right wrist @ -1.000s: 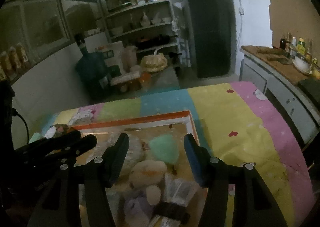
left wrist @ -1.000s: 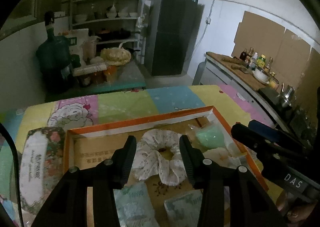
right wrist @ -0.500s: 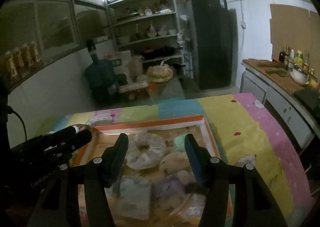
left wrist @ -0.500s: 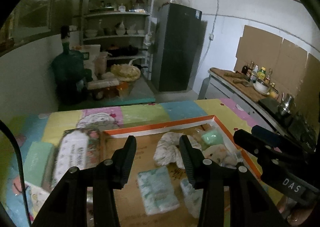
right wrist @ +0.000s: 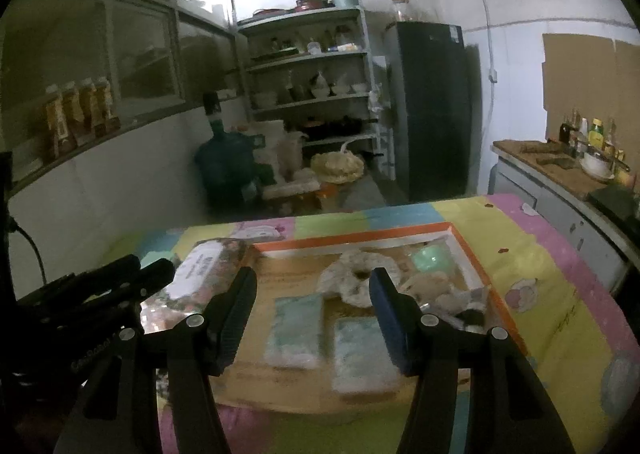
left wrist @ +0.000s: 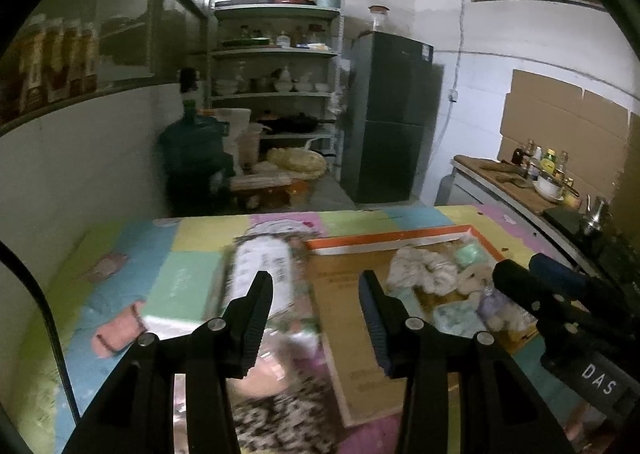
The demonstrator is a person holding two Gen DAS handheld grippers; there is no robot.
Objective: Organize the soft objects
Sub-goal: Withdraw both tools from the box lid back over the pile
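Note:
A shallow cardboard box [right wrist: 348, 239] with an orange rim lies on the patchwork tablecloth. Inside it are a white scrunchie [right wrist: 356, 282], a pale green soft item [right wrist: 432, 259], small plush toys [right wrist: 444, 296] and two pale tissue packs [right wrist: 298, 328]. The same box [left wrist: 384, 244] shows in the left wrist view, with the scrunchie [left wrist: 420, 268]. My left gripper [left wrist: 316, 282] hovers open over the box's left edge with nothing between its fingers. My right gripper [right wrist: 312, 280] hangs open above the box's middle, also holding nothing.
A floral wet-wipe pack [left wrist: 264, 270] and a pale green pack [left wrist: 180, 290] lie on the cloth left of the box. A speckled item [left wrist: 280, 418] lies near the front edge. Beyond the table stand a water jug [right wrist: 226, 162], shelves [right wrist: 316, 66], a fridge [right wrist: 434, 110] and a counter [right wrist: 560, 166].
Both grippers have pulled back and up from the box, so more of the table shows. The left view has swung left. Neither gripper has taken anything.

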